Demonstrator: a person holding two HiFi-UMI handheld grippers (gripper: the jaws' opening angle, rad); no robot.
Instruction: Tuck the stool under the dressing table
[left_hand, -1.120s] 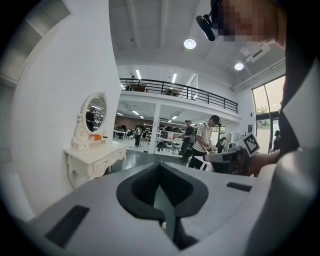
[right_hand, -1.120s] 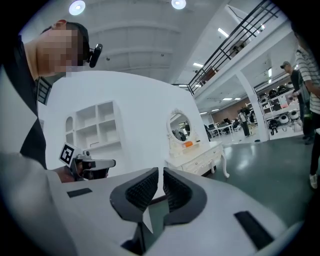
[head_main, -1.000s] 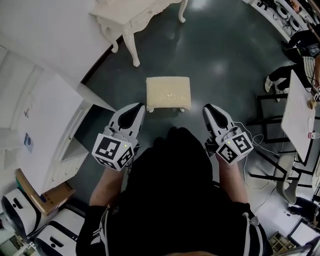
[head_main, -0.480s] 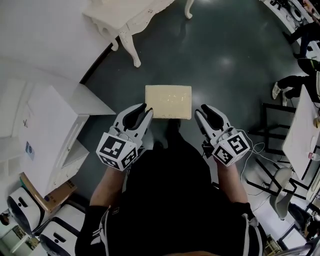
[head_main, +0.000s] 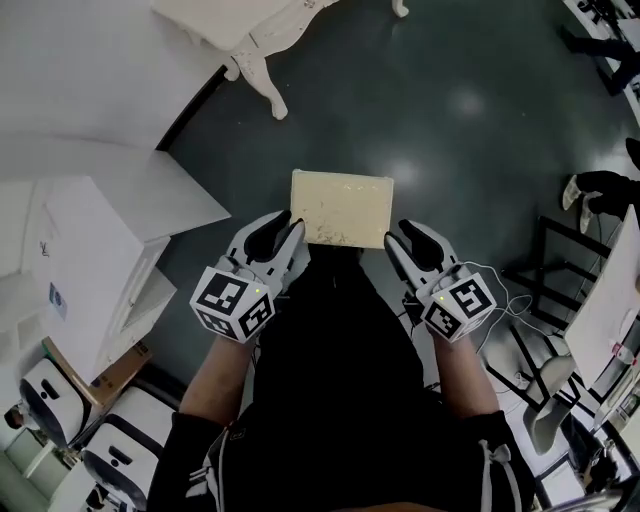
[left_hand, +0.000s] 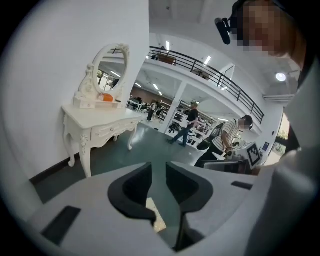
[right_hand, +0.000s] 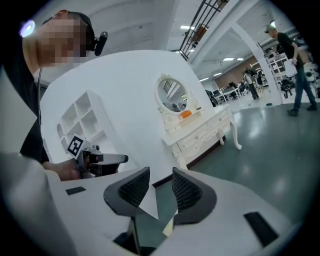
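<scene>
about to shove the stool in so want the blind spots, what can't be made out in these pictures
- Stool legs: head view, hidden beneath its own seat.
- Dressing table: head view, mostly cut off by the top edge; the space under it is out of sight.
- Orange thing on the dressing table: left gripper view, too small to identify.
- Floor just nearer than the stool: head view, covered by the person's body.

Dark glossy floor (head_main: 470, 160) — a cream stool (head_main: 341, 207) stands mid-floor, the white dressing table (head_main: 250, 25) at its far-left edge.
</scene>
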